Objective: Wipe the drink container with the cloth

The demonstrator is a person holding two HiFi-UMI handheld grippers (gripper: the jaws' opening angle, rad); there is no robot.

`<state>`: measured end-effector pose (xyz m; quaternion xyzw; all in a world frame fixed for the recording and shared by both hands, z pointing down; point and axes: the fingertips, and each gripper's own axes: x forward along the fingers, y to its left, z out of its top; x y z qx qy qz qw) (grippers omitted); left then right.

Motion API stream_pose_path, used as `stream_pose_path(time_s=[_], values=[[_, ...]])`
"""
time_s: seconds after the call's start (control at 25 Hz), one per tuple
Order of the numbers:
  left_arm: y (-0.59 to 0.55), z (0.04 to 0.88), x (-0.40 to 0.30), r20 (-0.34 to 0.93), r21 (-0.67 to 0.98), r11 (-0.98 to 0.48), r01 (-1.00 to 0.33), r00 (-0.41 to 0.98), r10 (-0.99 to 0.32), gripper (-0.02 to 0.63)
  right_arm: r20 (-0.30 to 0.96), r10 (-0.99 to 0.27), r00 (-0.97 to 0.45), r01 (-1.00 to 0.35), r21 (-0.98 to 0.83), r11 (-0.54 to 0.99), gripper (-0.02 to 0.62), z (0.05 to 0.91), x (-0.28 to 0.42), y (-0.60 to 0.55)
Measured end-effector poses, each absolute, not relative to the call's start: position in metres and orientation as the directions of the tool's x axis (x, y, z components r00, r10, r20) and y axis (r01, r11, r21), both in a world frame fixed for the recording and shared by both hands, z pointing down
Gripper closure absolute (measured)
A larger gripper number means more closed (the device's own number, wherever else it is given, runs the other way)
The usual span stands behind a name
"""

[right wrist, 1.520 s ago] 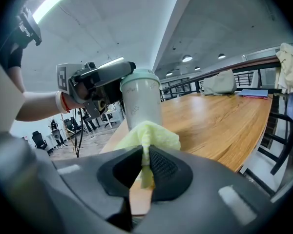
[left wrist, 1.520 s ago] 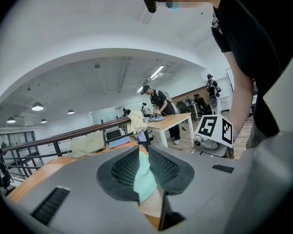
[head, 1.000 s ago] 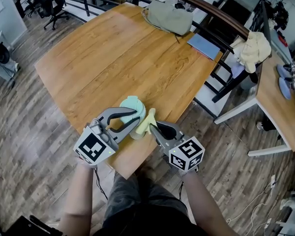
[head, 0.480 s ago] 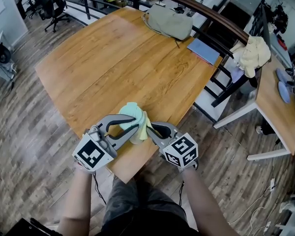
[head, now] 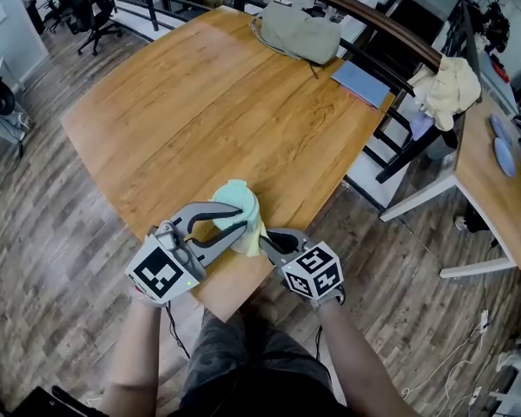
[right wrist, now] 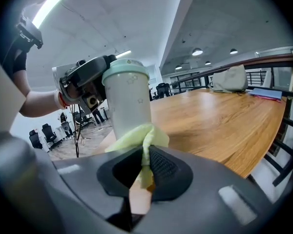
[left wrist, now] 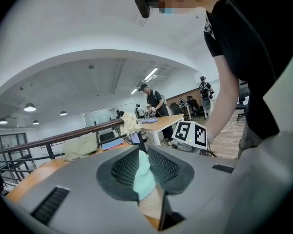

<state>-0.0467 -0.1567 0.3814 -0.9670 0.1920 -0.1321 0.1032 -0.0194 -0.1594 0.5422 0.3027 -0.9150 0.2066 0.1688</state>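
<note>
**Jaws clamped, but one hold looks thin**

Left gripper (left wrist: pixel 142 168) is almost closed on the drink container's (right wrist: pixel 129 99) mint-green top, by a tab I think; that view is cramped. Right gripper (right wrist: pixel 143 167) pinches the yellow cloth (right wrist: pixel 136 138) against the container's side. The desk's (head: pixel 217 102) front corner lies close beside the container: a hard wipe could twist it loose and tip it off.

I count two grippers: the left gripper (head: pixel 236 220) and the right gripper (head: pixel 267 240). One drink container (right wrist: pixel 128 101), one cloth (right wrist: pixel 139 136). Two tables: the big wooden table (head: pixel 200 102) and a smaller desk (head: pixel 486 181) at three o'clock. One beige bag (head: pixel 300 31) at twelve, one blue folder (head: pixel 359 81) at one, one cream garment (head: pixel 447 89) at two.
</note>
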Motion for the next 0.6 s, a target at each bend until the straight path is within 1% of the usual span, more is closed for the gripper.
stream_pose_path(time_s=[0.32,0.48,0.6], values=[[-0.145,0.380,-0.046,0.222,-0.232,-0.934,-0.271,0.920,-0.322,0.549,0.450,-0.478,-0.754,-0.631,-0.292,0.719,0.552,0.547,-0.022,-0.150],[-0.138,0.384,-0.049,0.252,-0.187,-0.960,-0.208,0.935,-0.252,0.549,0.453,-0.478,-0.752,-0.634,-0.301,0.712,0.552,0.549,-0.025,-0.143],[-0.135,0.385,-0.056,0.258,-0.158,-0.969,-0.188,0.940,-0.224,0.548,0.453,-0.481,-0.750,-0.638,-0.305,0.707,0.552,0.549,-0.029,-0.139]])
